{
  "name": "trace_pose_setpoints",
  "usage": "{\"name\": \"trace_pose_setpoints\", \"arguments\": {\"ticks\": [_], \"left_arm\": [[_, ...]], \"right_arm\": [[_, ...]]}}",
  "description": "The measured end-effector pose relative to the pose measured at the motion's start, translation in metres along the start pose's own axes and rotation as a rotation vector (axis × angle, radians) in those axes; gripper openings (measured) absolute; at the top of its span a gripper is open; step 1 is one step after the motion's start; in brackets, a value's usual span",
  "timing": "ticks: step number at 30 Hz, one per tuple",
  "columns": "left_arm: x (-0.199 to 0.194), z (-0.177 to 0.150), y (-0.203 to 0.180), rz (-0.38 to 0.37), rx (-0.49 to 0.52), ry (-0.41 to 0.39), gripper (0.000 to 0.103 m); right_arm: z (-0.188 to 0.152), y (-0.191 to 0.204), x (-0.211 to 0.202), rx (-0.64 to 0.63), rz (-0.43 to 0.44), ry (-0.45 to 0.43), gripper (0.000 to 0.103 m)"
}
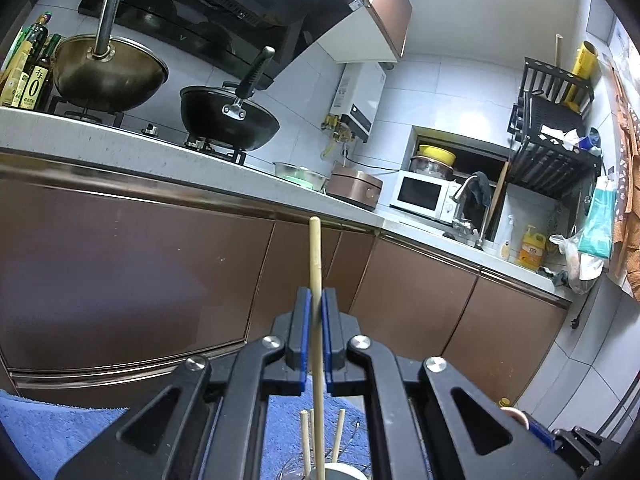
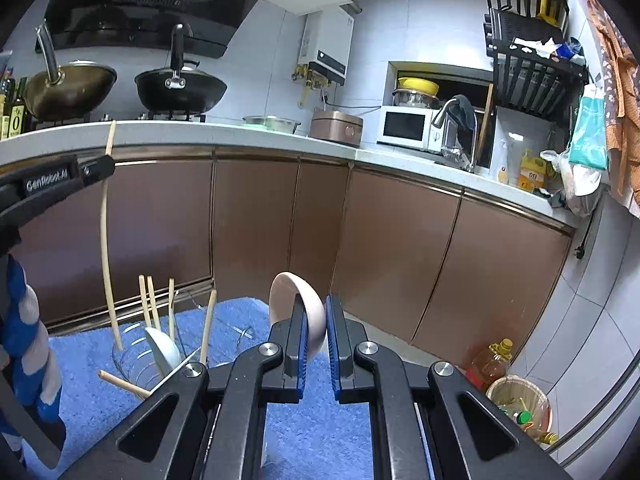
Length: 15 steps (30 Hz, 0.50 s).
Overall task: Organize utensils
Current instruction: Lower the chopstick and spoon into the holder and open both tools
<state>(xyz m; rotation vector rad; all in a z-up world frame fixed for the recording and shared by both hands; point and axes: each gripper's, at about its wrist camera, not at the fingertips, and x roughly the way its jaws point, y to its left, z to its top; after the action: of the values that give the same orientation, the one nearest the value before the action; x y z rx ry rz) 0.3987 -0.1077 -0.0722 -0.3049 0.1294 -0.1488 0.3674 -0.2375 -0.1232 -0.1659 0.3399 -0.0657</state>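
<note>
The left gripper [image 1: 316, 312] fingers pinched a chopstick [image 1: 315, 256] upright, and the right gripper [image 2: 316, 320] fingers clamped a white spoon [image 2: 294, 304]. At ten o'clock of the spoon, a glass holder [image 2: 132, 356] of utensils stood on the blue mat [image 2: 320, 420].

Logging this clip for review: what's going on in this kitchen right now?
A person is sorting utensils with a handheld gripper in each hand. The left gripper is shut on a long wooden chopstick, held upright above a clear glass holder on a blue towel. The holder already has several chopsticks and a white spoon in it. The right gripper is shut on another white spoon, bowl up, not yet placed. One chopstick appears to lie on the towel beside the holder.
</note>
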Motion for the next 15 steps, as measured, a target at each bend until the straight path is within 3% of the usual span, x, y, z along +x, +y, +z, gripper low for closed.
{"name": "trace_pose_setpoints", "arguments": {"ticks": [12, 15], "left_arm": [[0.014, -0.051, 0.006, -0.001, 0.039, 0.065, 0.006], [0.015, -0.057, 0.008, -0.012, 0.045, 0.087, 0.007]], "right_arm": [[-0.023, 0.008, 0.009, 0.0, 0.035, 0.026, 0.01], [-0.029, 0.007, 0.009, 0.005, 0.041, 0.033, 0.018]]}}
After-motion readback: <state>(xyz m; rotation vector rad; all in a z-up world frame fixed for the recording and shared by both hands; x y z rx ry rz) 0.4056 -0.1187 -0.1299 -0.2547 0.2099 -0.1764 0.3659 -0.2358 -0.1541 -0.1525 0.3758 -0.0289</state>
